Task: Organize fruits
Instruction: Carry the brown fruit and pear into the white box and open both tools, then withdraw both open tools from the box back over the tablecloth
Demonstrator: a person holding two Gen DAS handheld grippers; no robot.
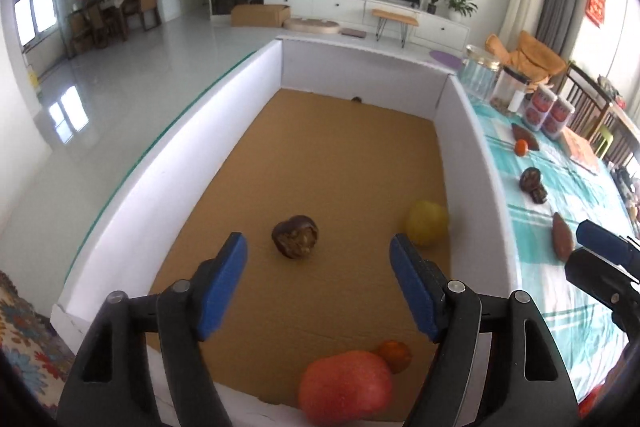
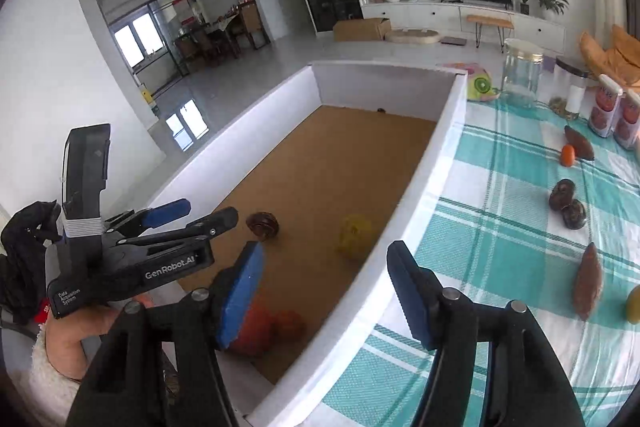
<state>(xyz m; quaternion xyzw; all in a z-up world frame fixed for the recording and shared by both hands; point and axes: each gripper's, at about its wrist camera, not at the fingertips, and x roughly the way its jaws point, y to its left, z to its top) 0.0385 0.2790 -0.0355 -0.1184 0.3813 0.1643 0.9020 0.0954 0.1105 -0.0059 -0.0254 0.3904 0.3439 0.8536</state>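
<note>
A white-walled box (image 1: 464, 163) with a brown cardboard floor (image 2: 320, 163) holds a dark brown fruit (image 1: 295, 236), a yellow fruit (image 1: 426, 222), a red apple (image 1: 345, 387) and a small orange (image 1: 395, 355). My left gripper (image 1: 318, 279) is open and empty above the box's near end, the dark fruit just ahead of its fingers. My right gripper (image 2: 324, 291) is open and empty over the box's right wall. On the teal checked cloth lie two dark fruits (image 2: 567, 203), a small orange (image 2: 567, 155) and two brown elongated fruits (image 2: 587, 281).
Glass jars (image 2: 520, 75) and printed cans (image 2: 608, 111) stand at the table's far end. A yellow fruit (image 2: 634, 305) shows at the right edge. The left gripper's body (image 2: 132, 251) sits at the box's near left. Chairs stand beyond the table's right side (image 1: 592, 103).
</note>
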